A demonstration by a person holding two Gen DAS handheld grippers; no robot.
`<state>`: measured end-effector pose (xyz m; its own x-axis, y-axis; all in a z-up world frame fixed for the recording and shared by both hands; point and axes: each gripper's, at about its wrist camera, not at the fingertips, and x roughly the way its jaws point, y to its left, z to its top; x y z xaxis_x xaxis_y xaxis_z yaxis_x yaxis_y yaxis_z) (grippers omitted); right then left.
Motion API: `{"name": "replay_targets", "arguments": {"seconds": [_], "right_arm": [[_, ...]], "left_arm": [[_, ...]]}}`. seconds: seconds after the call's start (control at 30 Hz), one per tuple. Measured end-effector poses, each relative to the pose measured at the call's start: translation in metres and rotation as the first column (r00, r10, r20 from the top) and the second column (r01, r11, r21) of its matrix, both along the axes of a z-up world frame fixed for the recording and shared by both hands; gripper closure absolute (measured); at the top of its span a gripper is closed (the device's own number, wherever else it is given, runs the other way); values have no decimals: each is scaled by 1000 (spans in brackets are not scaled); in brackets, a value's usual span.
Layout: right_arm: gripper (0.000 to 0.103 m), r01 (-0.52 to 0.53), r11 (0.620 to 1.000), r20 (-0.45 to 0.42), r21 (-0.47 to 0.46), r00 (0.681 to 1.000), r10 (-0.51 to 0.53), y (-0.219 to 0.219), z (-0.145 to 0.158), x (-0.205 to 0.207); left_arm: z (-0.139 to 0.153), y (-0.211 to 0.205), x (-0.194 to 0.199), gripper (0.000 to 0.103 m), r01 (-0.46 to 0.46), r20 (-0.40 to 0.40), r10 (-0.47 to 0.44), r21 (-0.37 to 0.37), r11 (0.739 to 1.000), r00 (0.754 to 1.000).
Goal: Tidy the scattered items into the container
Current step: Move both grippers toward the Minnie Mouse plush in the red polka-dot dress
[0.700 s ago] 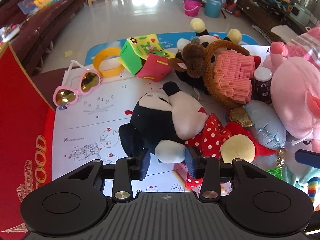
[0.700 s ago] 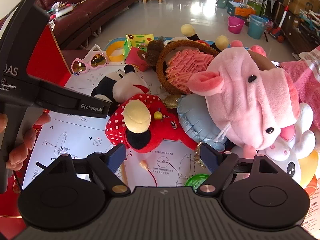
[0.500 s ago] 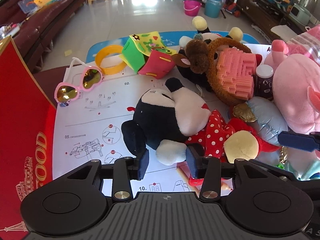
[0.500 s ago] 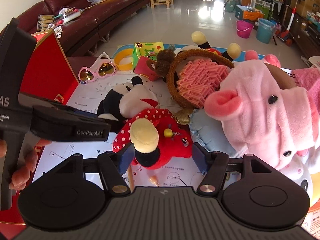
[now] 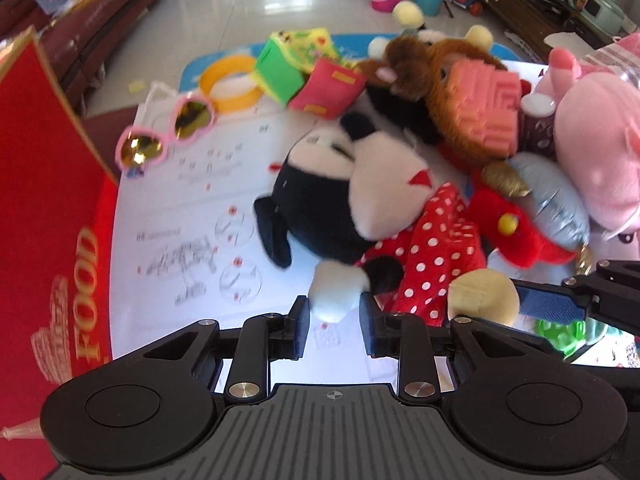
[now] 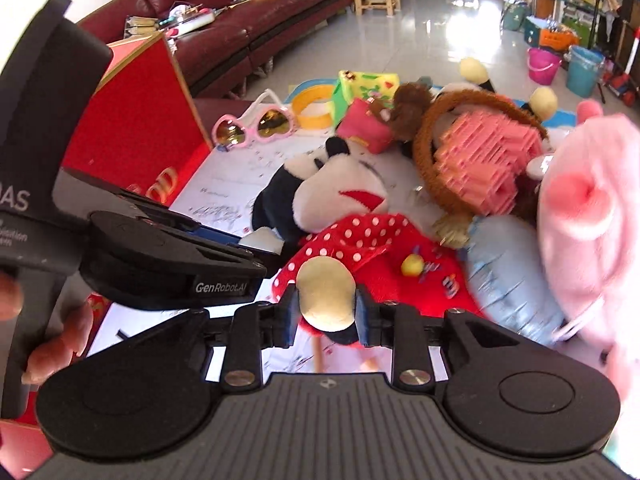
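Two grippers, one toy. Far left, tall red cardboard box with gold lettering (image 5: pixel 52 216), the likely container; its inside is hidden, so nothing is confirmed packed. Beside it, pink heart-shaped sunglasses (image 5: pixel 164 130) on the white instruction sheet (image 5: pixel 192 200). Left gripper (image 5: pixel 334 322): fingers nearly closed, pinching the white hand of the black-and-white plush mouse in a red polka-dot dress (image 5: pixel 360 200). Right gripper (image 6: pixel 325 312): fingers narrowed, clamped on the mouse's cream foot. Pile of plush and the pink plush pig (image 5: pixel 596 152) on the right not yet tidied. Most of the task remains.
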<state>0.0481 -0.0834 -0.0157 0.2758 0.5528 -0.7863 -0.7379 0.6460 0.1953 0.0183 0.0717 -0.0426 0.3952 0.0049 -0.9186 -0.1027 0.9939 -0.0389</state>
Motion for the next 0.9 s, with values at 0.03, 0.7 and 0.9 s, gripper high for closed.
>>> {"name": "replay_targets", "arguments": {"seconds": [0.03,0.7,0.9], "right_arm": [[71,-6,1000,7,-7,1000,6,2,-2,-4],[70,-86,995,-112,54,990,91,-8,-14,-35],[69,-54,998,-96,39,994,57,-32,-11,-33]], "left_arm": [[-5,3,-2,94,-11,-19,11,19,1000,1000],[40,-13,-21,25,4,35,-1,-60,998,999],[9,-35,-24,25,71,-10,-70,199,977,997]]}}
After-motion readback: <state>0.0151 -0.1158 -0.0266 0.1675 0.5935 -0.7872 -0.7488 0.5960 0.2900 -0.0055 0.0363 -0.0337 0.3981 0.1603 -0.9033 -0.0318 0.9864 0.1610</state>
